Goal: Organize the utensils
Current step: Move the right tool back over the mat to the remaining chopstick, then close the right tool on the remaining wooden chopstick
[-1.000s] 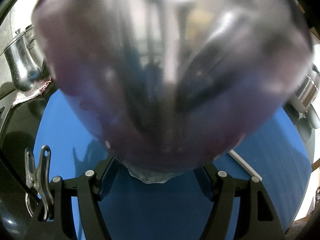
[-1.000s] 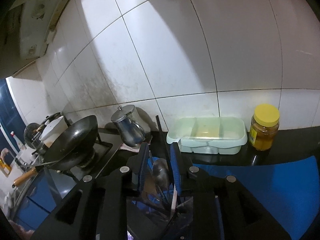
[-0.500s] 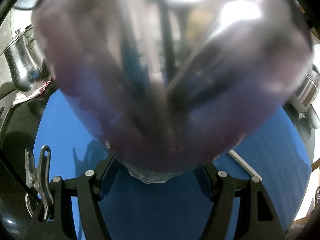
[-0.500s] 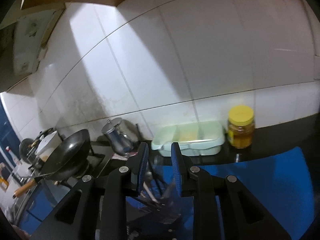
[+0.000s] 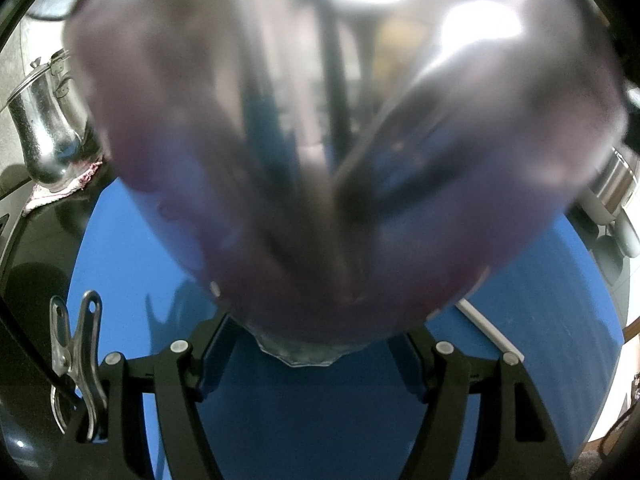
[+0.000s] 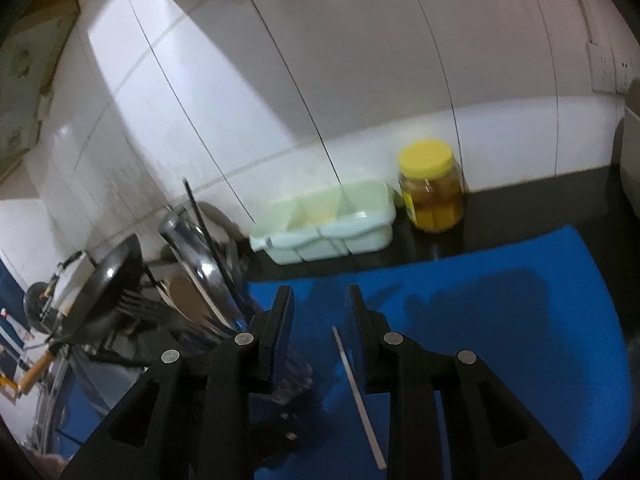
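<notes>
Left gripper (image 5: 316, 344) clamps the clear utensil holder (image 5: 320, 140). Right gripper (image 6: 318, 312) gapes empty; the white stick (image 6: 358, 396) lies below its right finger.

The left gripper (image 5: 312, 354) points steeply down. Its two black fingers (image 5: 216, 350) stand wide apart and press on the sides of a clear cup (image 5: 320, 160), one finger on each side near the bottom. The grip is tight.

The right gripper (image 6: 318, 308) points down at a gentler slant. Its fingers (image 6: 282, 320) have blue pads and stand a little apart. Nothing is between them. They hang above the counter and touch nothing.
</notes>
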Motion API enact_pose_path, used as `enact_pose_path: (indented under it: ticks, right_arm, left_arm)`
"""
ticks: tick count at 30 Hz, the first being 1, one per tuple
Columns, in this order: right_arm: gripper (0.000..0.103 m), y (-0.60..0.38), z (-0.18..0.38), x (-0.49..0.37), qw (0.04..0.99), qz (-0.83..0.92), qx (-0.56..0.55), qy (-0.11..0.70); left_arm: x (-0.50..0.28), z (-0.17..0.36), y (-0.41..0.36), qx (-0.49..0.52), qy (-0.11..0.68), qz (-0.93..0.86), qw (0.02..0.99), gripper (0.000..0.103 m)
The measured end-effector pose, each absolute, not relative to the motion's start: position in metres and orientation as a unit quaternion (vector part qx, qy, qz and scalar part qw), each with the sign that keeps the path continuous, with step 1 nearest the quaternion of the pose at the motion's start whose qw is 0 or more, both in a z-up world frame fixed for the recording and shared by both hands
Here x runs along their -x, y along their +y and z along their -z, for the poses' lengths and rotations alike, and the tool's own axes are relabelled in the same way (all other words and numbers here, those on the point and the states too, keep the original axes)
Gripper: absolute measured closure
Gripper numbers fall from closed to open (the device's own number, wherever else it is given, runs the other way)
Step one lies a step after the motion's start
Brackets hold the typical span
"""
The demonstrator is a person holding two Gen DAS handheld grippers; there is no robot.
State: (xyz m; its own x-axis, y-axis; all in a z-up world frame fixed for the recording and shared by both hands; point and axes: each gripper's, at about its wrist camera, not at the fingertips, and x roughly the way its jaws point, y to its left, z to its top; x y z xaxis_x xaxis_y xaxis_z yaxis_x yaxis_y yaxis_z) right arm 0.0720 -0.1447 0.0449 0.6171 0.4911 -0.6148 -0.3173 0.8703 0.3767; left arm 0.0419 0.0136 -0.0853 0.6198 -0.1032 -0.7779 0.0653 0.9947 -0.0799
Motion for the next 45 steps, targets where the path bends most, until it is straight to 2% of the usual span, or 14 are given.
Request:
enact_pose_path:
  ticks: [10, 21, 24, 33, 38, 45]
  right_arm:
    - [0.076, -0.131, 0.015, -0.083, 0.848, -0.21, -0.066, 0.481]
    - [0.076, -0.107, 0.053, -0.086, 0.815, -0.23, -0.01, 0.532]
    - [0.081, -0.101, 0.062, -0.086, 0.809, -0.231, 0.01, 0.541]
    - [0.081, -0.096, 0.07, -0.088, 0.813, -0.218, 0.042, 0.539]
    - [0.096, -0.092, 0.073, -0.086, 0.819, -0.21, 0.081, 0.528]
    - [0.096, -0.105, 0.071, -0.087, 0.819, -0.184, 0.094, 0.536]
  left_arm:
    - [-0.042, 0.085, 0.013, 0.022, 0.434, 0.047, 0.9, 0.03]
    - [-0.042, 0.085, 0.013, 0.022, 0.433, 0.047, 0.9, 0.03]
    - [-0.042, 0.085, 0.013, 0.022, 0.434, 0.047, 0.9, 0.03]
    - [-0.042, 0.086, 0.015, 0.022, 0.433, 0.047, 0.9, 0.03]
    - [-0.042, 0.086, 0.015, 0.022, 0.433, 0.047, 0.9, 0.03]
    - [-0.042, 0.086, 0.015, 0.022, 0.433, 0.047, 0.9, 0.03]
